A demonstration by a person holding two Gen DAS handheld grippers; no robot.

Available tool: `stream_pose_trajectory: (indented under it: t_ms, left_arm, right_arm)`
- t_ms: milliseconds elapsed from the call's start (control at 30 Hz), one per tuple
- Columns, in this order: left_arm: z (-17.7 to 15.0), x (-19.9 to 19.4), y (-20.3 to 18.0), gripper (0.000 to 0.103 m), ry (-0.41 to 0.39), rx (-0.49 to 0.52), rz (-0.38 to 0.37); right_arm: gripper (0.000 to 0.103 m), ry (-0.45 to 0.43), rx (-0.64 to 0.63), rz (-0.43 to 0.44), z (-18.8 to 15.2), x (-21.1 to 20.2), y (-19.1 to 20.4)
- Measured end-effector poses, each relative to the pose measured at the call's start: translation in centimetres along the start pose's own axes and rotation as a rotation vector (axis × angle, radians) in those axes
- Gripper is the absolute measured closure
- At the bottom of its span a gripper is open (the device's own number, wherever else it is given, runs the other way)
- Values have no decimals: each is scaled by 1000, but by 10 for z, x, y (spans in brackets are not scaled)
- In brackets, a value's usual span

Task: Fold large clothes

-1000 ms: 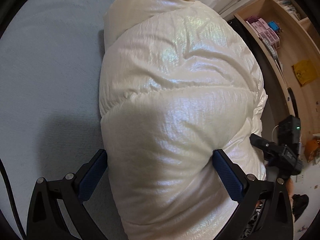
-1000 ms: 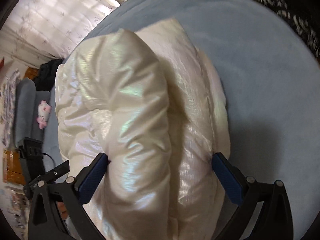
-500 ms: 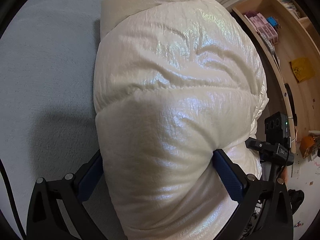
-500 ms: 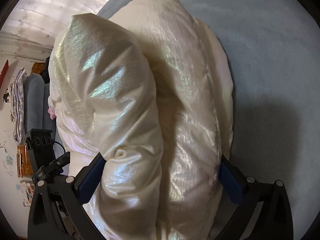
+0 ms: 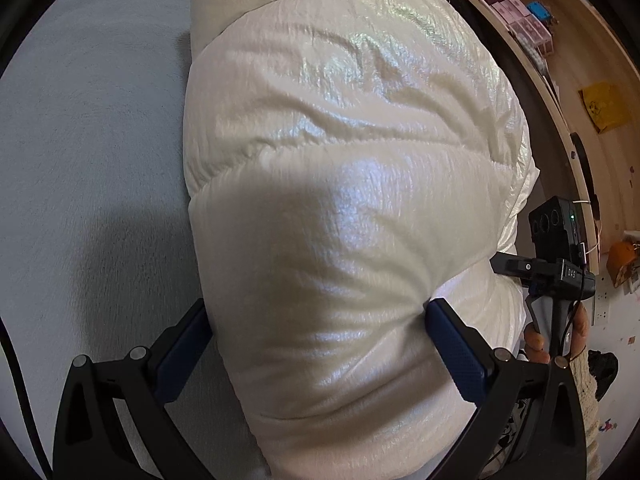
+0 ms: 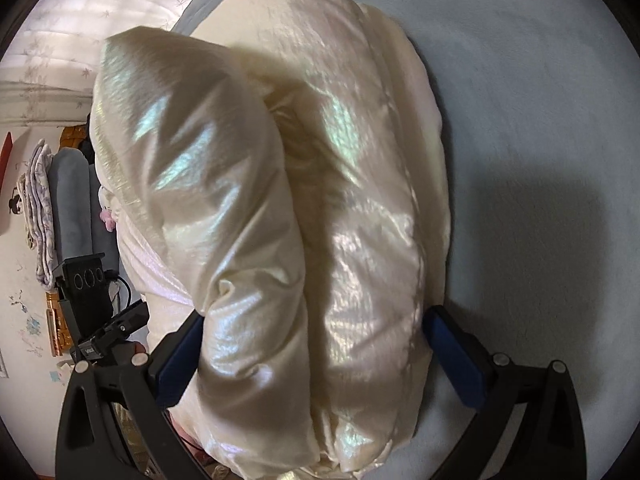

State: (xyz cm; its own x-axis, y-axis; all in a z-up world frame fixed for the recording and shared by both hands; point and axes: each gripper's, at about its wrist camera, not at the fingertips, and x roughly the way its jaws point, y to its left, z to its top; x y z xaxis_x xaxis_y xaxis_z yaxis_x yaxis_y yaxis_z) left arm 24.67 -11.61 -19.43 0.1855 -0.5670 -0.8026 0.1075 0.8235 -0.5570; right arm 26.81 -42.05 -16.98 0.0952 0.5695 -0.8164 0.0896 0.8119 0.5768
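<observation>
1. Puffy cream jacket (image 5: 352,200) lying bunched up on a soft blue-grey bed cover (image 5: 88,140).
2. Left gripper (image 5: 320,344) spread wide, squeezing a fat fold of the jacket between both blue pads (image 5: 456,352).
3. Right gripper (image 6: 316,356) spread wide too, hugging two thick rolls of the same jacket (image 6: 320,200).
4. Probably held from both ends to keep the puffy folds from springing open.
5. Seen only from the left: wooden shelves (image 5: 568,60), the other tool, some of the hand (image 5: 538,342) holding it.
6. Seen only from the right: the deep crease between the rolls, plus a curtain (image 6: 80,20).
</observation>
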Motion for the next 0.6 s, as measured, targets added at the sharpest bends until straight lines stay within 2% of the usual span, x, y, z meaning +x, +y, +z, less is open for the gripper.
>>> stream_pose_trajectory:
  t_ms: [100, 333, 467, 567, 600]
  left_arm:
    - [1, -1, -5, 1, -1, 10, 10]
    - [3, 0, -15, 1, -2, 11, 16]
    - [-2, 0, -16, 1, -2, 19, 27]
    - [-2, 0, -11, 1, 2, 17, 27]
    - [-4, 8, -20, 1, 1, 12, 28]
  right_arm:
    - [0, -10, 25, -8, -2, -9, -10]
    - [0, -60, 22, -88, -7, -14, -1]
    - [0, -36, 83, -23, -7, -2, -13]
    - [0, -21, 137, 72, -6, 15, -31]
    - [0, -17, 148, 111, -4, 21, -36]
